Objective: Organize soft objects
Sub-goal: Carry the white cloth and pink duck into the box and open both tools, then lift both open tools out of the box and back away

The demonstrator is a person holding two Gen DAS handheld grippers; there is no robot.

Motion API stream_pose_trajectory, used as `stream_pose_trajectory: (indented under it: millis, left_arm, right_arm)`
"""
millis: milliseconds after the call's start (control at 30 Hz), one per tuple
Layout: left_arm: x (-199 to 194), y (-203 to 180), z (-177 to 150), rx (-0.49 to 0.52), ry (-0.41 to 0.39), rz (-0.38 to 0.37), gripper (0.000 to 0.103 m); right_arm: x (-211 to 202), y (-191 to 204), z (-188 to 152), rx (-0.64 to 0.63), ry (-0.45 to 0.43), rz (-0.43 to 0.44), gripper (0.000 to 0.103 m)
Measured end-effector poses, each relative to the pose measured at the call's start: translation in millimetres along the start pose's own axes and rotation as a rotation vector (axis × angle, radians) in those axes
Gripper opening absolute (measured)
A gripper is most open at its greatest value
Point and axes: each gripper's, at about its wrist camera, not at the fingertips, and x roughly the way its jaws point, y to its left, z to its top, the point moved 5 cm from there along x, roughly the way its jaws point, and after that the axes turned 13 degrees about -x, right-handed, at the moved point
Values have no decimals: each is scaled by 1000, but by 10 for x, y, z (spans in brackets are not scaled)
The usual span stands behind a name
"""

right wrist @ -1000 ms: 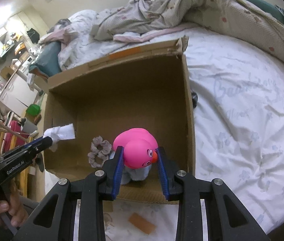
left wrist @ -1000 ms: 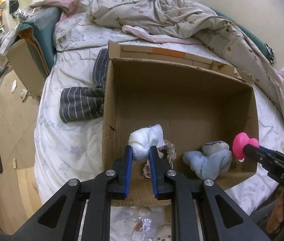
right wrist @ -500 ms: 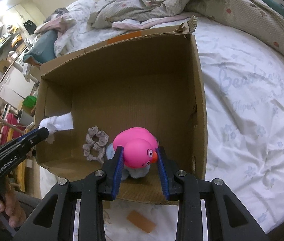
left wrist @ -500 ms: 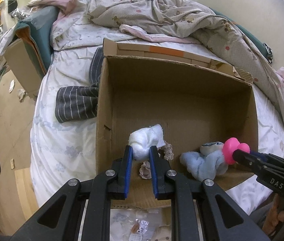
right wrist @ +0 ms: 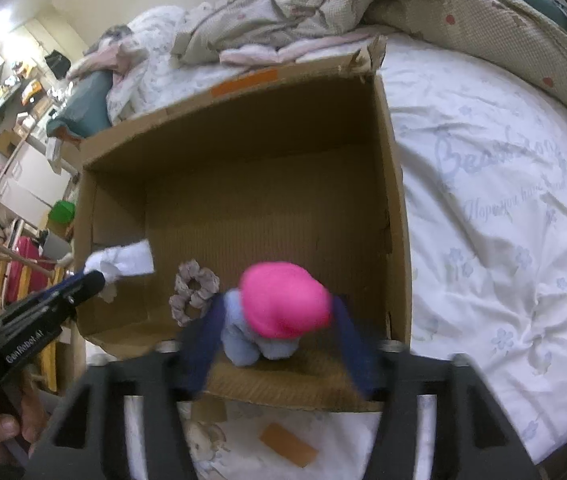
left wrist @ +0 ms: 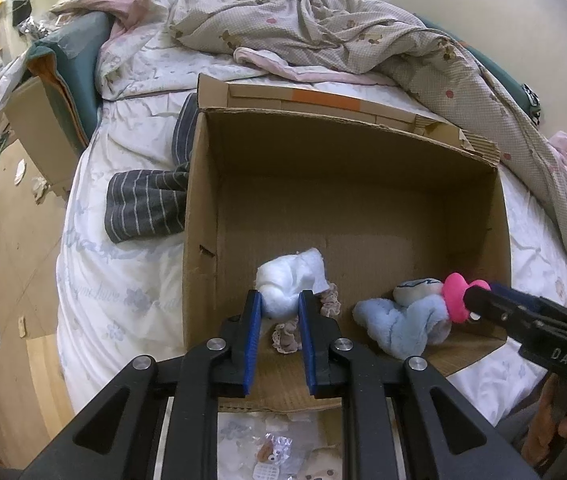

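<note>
Hovering over the near end of the cardboard box (left wrist: 203,200) on the bed (right wrist: 503,208), both claws carry soft things meant for its floor. The left claw (left wrist: 279,304) is narrowed onto a white bundle of soft cloth (left wrist: 289,280), which sticks out just past its tips and hangs above the box floor, so a release should drop it inside. Directly under those tips lies a frilly scrunchie (left wrist: 307,320), already in the box; in the right wrist view it sits just left of the right claw (right wrist: 275,316).

The right claw's fingers are blurred and stand apart at either side of a pink rubber duck (right wrist: 283,300). I judge the claw to be opening, though whether the pads touch the duck I cannot tell. The duck sits between the fingers and on top of a pale blue plush toy (left wrist: 403,316) resting on the box floor, so letting go there keeps it cushioned and grouped with the others.

Beyond the box's left wall a grey striped garment (left wrist: 143,212) lies on the bed, still outside; it looks like a likely later pick.
</note>
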Motion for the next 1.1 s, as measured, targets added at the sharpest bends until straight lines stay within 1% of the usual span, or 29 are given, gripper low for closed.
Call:
stream_pose_trajectory:
  millis: [133, 167, 200, 267, 300, 333, 367, 567, 700, 967, 1100]
  left_arm:
    - [-5, 8, 14, -9, 6, -4, 23]
    - [-4, 3, 12, -10, 11, -9, 32]
    - [-1, -1, 7, -11, 19, -19, 45]
    - [-16, -16, 0, -11, 16, -25, 58]
    - [-33, -27, 4, -8, 7, -27, 60]
    - [-45, -36, 9, -3, 0, -25, 60]
    - [-48, -45, 10, 3, -2, -20, 61]
    - [-70, -18, 20, -4, -8, -6, 61]
    - [-122, -2, 23, -1, -26, 3, 61]
    - [-314, 73, -28, -6, -62, 19, 61]
    - [-409, 135, -83, -32, -65, 17, 61]
  right_arm:
    - [-67, 6, 47, 5, -38, 12, 70]
    - [-84, 7, 63, 7, -48, 16, 73]
    - [-104, 10, 75, 8, -60, 18, 79]
    - [-152, 19, 108, 11, -91, 20, 84]
    - [-175, 19, 123, 11, -104, 15, 91]
    - [-190, 22, 139, 14, -114, 20, 101]
    - [-200, 23, 142, 18, -122, 31, 103]
    - [-151, 67, 128, 12, -104, 39, 103]
    - [-160, 102, 103, -3, -99, 38, 103]
    - [-233, 128, 37, -5, -101, 36, 103]
    - [-284, 142, -15, -8, -101, 32, 103]
